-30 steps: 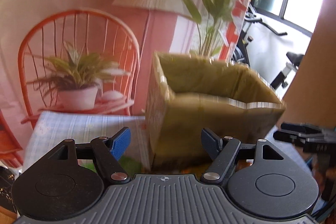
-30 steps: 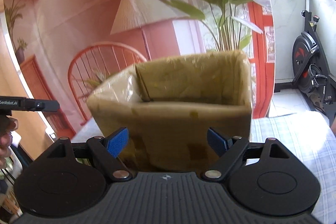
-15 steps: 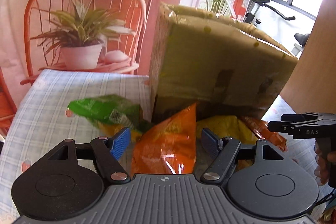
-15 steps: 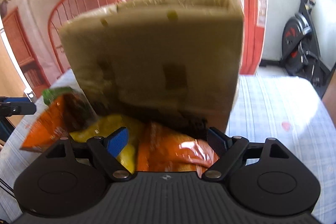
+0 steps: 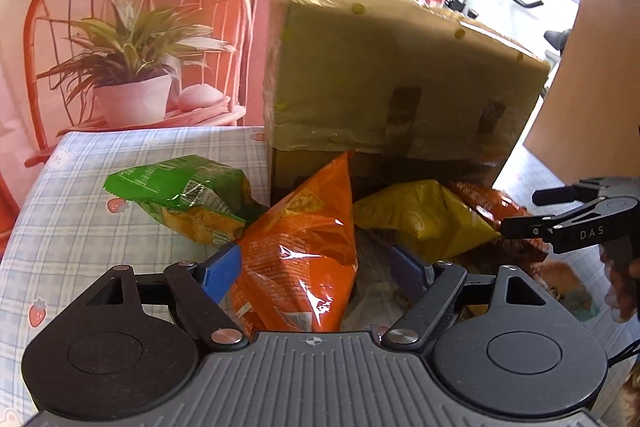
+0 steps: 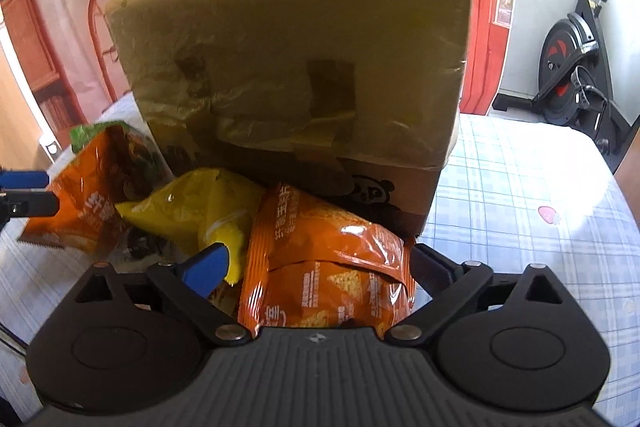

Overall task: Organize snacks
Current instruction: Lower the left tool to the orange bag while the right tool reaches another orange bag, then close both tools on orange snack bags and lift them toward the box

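Note:
A taped cardboard box [image 5: 384, 83] stands on the checked tablecloth [image 5: 80, 195]; it also shows in the right wrist view [image 6: 296, 67]. Snack bags lie heaped before it: a green bag [image 5: 184, 199], an orange bag [image 5: 304, 259], a yellow bag [image 5: 420, 215] and a dark orange bag [image 5: 496, 207]. My left gripper [image 5: 316, 267] is open, its fingers either side of the orange bag. My right gripper [image 6: 320, 267] is open around an orange corn-chip bag [image 6: 324, 267], beside the yellow bag [image 6: 200, 211] and another orange bag [image 6: 92, 203]. The right gripper also shows at the left view's right edge [image 5: 568, 215].
An orange wire chair [image 5: 132, 27] with a potted plant [image 5: 132, 67] is pictured on the backdrop behind the table. An exercise bike [image 6: 576, 67] stands at the right. A brown board [image 5: 600, 67] rises at the table's right side.
Both cameras have tilted down and drawn back: the box's open top has dropped out of sight, and its front and the bags now show. Both grippers have stayed open.

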A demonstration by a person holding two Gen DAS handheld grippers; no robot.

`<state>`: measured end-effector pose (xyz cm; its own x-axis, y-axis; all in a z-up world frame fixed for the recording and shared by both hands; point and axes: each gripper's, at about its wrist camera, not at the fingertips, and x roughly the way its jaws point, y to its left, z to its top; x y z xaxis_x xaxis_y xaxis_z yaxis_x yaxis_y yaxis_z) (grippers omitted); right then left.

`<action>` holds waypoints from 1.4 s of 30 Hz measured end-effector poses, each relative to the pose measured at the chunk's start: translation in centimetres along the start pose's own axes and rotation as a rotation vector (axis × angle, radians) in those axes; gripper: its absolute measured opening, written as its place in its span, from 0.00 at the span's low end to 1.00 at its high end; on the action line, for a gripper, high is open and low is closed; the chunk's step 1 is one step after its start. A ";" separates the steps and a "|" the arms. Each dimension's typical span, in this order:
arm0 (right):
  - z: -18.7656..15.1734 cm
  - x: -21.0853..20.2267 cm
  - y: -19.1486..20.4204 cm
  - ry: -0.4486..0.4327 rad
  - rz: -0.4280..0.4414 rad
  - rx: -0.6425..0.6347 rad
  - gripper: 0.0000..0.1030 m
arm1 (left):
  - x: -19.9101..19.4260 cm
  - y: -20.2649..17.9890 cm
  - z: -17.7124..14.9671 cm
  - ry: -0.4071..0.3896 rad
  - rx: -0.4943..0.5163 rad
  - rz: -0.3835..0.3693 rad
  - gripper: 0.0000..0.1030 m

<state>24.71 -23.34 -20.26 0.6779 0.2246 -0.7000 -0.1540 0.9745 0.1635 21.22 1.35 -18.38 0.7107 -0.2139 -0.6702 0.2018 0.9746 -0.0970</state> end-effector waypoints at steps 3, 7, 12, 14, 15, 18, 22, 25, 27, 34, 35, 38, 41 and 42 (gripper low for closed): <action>-0.2 0.5 0.5 0.011 -0.015 -0.032 1.00 | 0.6 -0.2 -0.1 0.008 0.013 0.021 0.80; -0.4 1.3 1.1 0.046 -0.049 -0.080 1.00 | 1.2 -0.7 -0.2 0.017 0.040 0.050 0.80; -0.5 1.5 1.3 0.046 -0.093 -0.121 0.96 | 1.7 -0.4 -0.3 0.023 0.058 0.082 0.81; -0.3 1.6 0.6 0.055 -0.091 -0.081 0.93 | 2.2 0.0 -0.3 0.033 0.044 0.083 0.81; -0.3 1.7 0.4 0.054 -0.085 -0.068 0.93 | 2.3 -0.1 -0.3 0.026 0.042 0.093 0.81; -0.3 2.2 0.5 0.058 -0.079 -0.066 0.93 | 2.7 0.0 -0.2 0.025 0.037 0.103 0.81; -0.3 3.2 0.6 0.086 -0.091 -0.058 0.90 | 2.8 -0.2 -0.3 0.021 0.039 0.111 0.79; -0.3 3.2 0.4 0.082 -0.084 -0.035 0.88 | 2.6 0.0 -0.3 0.011 0.041 0.115 0.59; -0.3 2.9 0.2 0.075 -0.081 -0.023 0.83 | 2.2 0.4 -0.4 0.009 0.011 0.105 0.55; -0.2 1.1 -0.3 0.054 -0.065 0.007 0.76 | 1.3 1.2 -0.6 0.005 -0.074 0.055 0.50; -0.1 0.8 -0.2 0.046 -0.063 0.008 0.76 | 1.2 1.2 -0.6 0.007 -0.080 0.045 0.50; 0.0 -0.3 0.0 0.021 -0.061 0.008 0.76 | 0.6 0.8 -0.5 0.007 -0.073 0.030 0.50; 0.1 -1.4 0.4 -0.001 -0.057 0.010 0.76 | -0.1 0.3 -0.4 -0.009 -0.061 0.017 0.50; 0.1 -1.6 0.5 -0.006 -0.058 0.010 0.76 | -0.1 0.1 -0.3 -0.017 -0.065 0.015 0.50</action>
<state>23.62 -23.22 -19.00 0.6896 0.1674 -0.7046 -0.1073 0.9858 0.1292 20.98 1.51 -18.56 0.7249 -0.1997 -0.6593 0.1473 0.9799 -0.1348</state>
